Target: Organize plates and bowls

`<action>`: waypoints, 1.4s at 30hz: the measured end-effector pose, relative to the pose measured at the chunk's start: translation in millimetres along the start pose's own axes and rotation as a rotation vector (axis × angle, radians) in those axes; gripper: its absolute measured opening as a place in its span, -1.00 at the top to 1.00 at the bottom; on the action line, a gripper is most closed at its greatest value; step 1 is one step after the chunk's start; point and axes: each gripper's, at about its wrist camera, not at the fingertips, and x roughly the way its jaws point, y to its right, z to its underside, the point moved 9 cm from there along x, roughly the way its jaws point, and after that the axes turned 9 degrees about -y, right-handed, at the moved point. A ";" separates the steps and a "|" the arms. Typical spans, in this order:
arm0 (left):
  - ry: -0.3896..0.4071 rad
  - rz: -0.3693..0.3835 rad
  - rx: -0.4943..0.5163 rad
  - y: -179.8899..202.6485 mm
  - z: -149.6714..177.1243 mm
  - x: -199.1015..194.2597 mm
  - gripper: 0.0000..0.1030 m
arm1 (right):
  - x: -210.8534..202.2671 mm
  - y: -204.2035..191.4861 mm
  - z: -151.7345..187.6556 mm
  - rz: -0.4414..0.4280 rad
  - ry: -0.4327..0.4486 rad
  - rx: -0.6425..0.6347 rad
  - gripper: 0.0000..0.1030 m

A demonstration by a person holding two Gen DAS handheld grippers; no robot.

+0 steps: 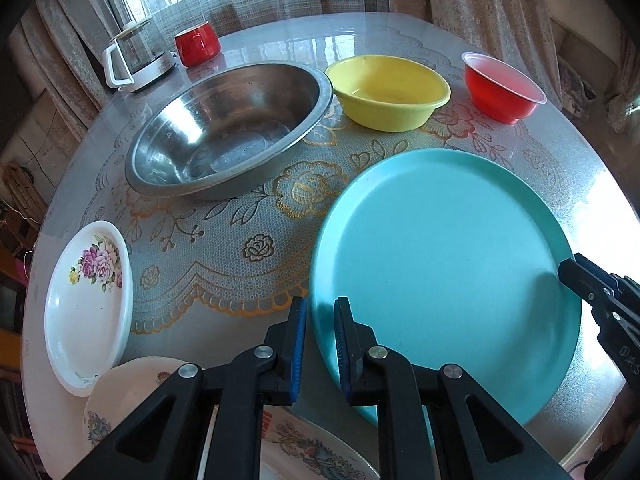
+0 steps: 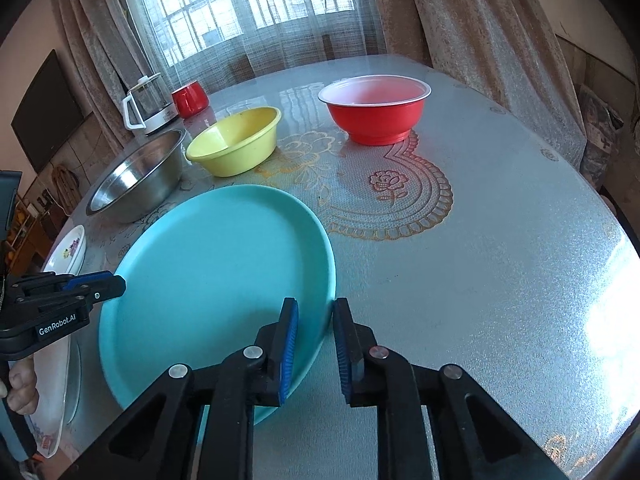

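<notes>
1. The white flowered plate (image 1: 86, 304) lies at the table's left edge, with two more patterned plates (image 1: 132, 396) overlapping just beside it; the steel bowl (image 1: 228, 128) sits behind.
2. The left gripper (image 1: 320, 344) has its jaws clamped on the near-left rim of the teal plate (image 1: 448, 272), one pad inside the rim, one outside.
3. The teal plate is round and lies between both grippers, near the table's (image 2: 500, 260) front.
4. The right gripper (image 2: 316, 346) has its jaws pinched on the opposite, right rim.
5. Right of the plate the table is bare; the yellow bowl (image 2: 236, 144) and red bowl (image 2: 376, 110) stand well behind, so a two-handed lift looks unobstructed.
</notes>
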 end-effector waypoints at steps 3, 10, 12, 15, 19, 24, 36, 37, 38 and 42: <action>0.011 -0.014 -0.007 -6.3 0.5 -0.8 0.72 | 1.1 -5.9 1.1 0.006 -0.002 -0.020 0.65; 0.040 0.040 -0.082 -18.3 4.7 -9.4 0.72 | 2.2 -14.0 4.4 0.016 -0.005 -0.046 0.65; 0.060 0.088 -0.130 -23.4 4.4 -15.5 0.72 | 1.5 -12.1 3.8 -0.012 -0.014 -0.027 0.60; 0.085 0.113 -0.202 -37.4 5.4 -23.6 0.69 | -1.1 -6.5 1.1 -0.010 -0.016 -0.007 0.40; 0.131 0.141 -0.265 -58.8 6.2 -35.7 0.66 | -9.7 -4.5 -7.8 -0.012 0.007 0.004 0.36; 0.230 0.212 -0.313 -86.9 -6.0 -54.9 0.54 | -9.7 -30.2 -21.4 -0.147 -0.027 -0.011 0.36; 0.239 0.207 -0.361 -146.4 -5.4 -50.0 0.36 | 9.7 -127.5 -43.0 -0.399 -0.119 -0.098 0.35; 0.236 0.205 -0.350 -149.8 0.3 -50.2 0.36 | 10.9 -134.1 -40.7 -0.415 -0.130 -0.113 0.35; 0.236 0.202 -0.349 -154.6 6.7 -50.1 0.36 | 11.7 -140.9 -37.5 -0.426 -0.137 -0.131 0.35; 0.245 0.202 -0.337 -171.0 42.2 -53.2 0.36 | 13.8 -166.3 -22.8 -0.485 -0.174 -0.196 0.35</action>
